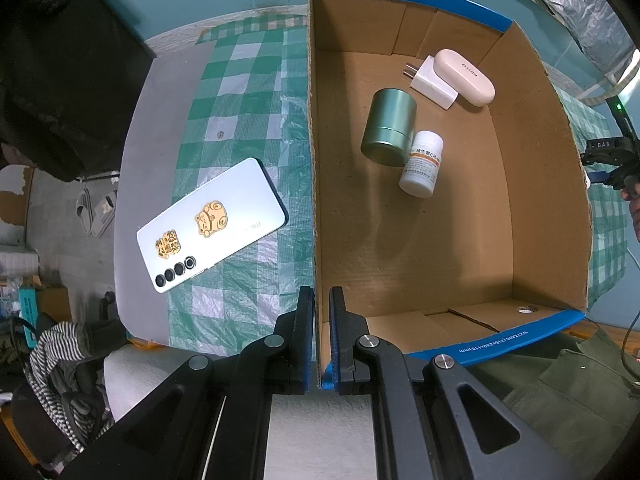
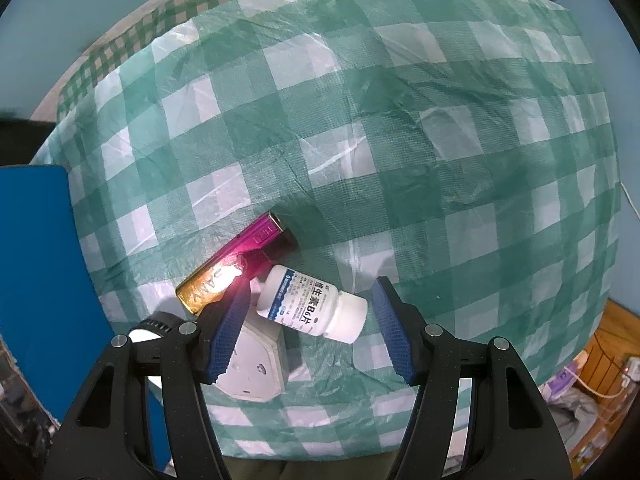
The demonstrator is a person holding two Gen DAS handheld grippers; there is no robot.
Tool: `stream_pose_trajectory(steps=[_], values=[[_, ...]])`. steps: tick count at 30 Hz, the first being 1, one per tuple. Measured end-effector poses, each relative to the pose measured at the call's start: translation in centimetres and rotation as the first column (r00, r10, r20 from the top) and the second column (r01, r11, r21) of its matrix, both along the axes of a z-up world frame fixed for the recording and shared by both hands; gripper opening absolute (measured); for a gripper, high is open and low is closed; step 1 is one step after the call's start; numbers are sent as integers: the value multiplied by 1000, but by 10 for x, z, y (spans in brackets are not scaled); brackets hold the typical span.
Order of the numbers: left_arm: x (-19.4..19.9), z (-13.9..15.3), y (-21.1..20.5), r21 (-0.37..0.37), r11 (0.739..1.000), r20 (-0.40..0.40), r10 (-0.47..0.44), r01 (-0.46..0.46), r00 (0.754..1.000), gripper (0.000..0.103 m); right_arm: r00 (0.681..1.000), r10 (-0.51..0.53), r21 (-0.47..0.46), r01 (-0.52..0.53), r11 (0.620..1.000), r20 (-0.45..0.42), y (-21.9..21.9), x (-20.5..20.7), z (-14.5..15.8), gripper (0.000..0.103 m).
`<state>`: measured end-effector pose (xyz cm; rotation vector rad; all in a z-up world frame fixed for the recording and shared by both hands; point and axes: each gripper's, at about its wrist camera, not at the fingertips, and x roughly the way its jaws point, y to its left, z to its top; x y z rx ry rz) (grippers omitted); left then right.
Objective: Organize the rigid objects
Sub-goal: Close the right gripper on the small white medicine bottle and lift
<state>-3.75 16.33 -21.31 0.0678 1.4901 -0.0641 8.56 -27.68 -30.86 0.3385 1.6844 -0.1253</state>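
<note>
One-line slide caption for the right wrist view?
Open right tool straddles a white pill bottle lying beside a pink-gold tube on the checked cloth.

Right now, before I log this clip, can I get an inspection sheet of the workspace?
Surface: green checked cloth, wrinkled.
Job's things: green tin, vitamin bottle, charger plug and pink case in cardboard box; phone, B6 bottle, magenta-gold tube on cloth.
Clutter: white block.
Grippers: left gripper shut on box wall; right gripper open around B6 bottle.
Cables: black lead.
Surroundings: slippers.
</note>
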Motion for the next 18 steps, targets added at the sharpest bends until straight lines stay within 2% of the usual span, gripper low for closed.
stream_pose_trajectory(steps=[2, 5, 18], values=[[0, -1, -1, 0, 1000, -1, 0, 0, 1000, 7, 1000, 11, -3, -11, 1000, 8, 1, -1, 1, 64], [-1, -1, -2, 1, 1000, -3, 2, -2, 1000, 7, 1000, 25, 1, -25, 1000, 0, 4, -4, 0, 58], [-1, -2, -2, 2, 1000, -2, 1, -1, 1000, 7, 997, 67, -21, -66, 998, 31, 13, -8, -3, 56]])
